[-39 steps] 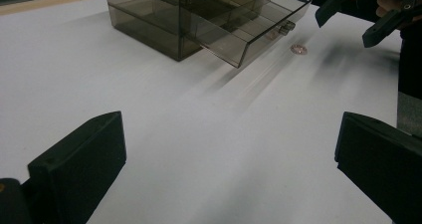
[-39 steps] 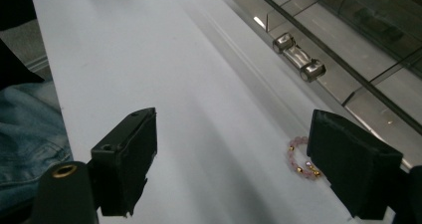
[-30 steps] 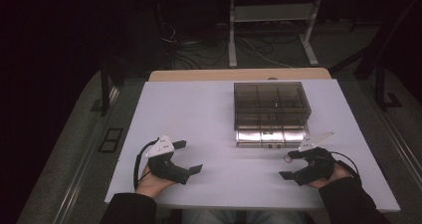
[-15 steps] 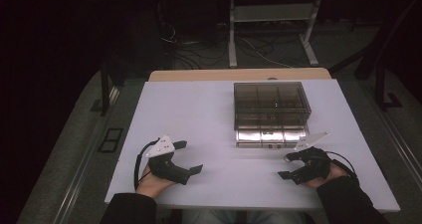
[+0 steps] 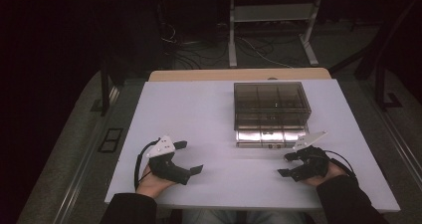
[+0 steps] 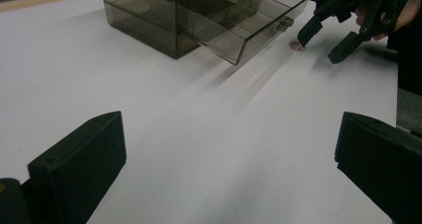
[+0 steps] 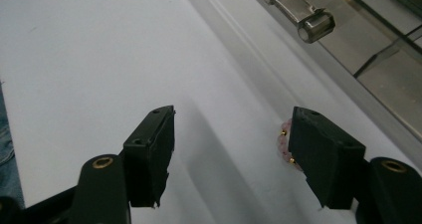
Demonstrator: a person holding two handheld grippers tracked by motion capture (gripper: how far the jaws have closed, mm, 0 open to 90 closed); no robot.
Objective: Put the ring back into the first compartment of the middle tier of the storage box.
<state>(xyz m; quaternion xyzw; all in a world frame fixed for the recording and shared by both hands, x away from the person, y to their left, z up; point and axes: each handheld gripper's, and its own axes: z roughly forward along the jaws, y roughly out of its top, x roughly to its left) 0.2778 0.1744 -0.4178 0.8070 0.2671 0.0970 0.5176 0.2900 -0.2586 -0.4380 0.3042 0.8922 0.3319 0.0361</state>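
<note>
Right gripper unclenched, jaws just closing beside small pink item; off-centre, I'd knock it away.

On the counter a drawer box stands right of the middle, toward the far side. Its bottom drawer is pulled out toward the person, the handle on its near front. The right gripper sits just before the drawer's right corner, near the counter's front edge. A small pinkish object lies on the counter beside one of its jaws, close to the drawer front. The left gripper rests well apart, at the front left.
</note>
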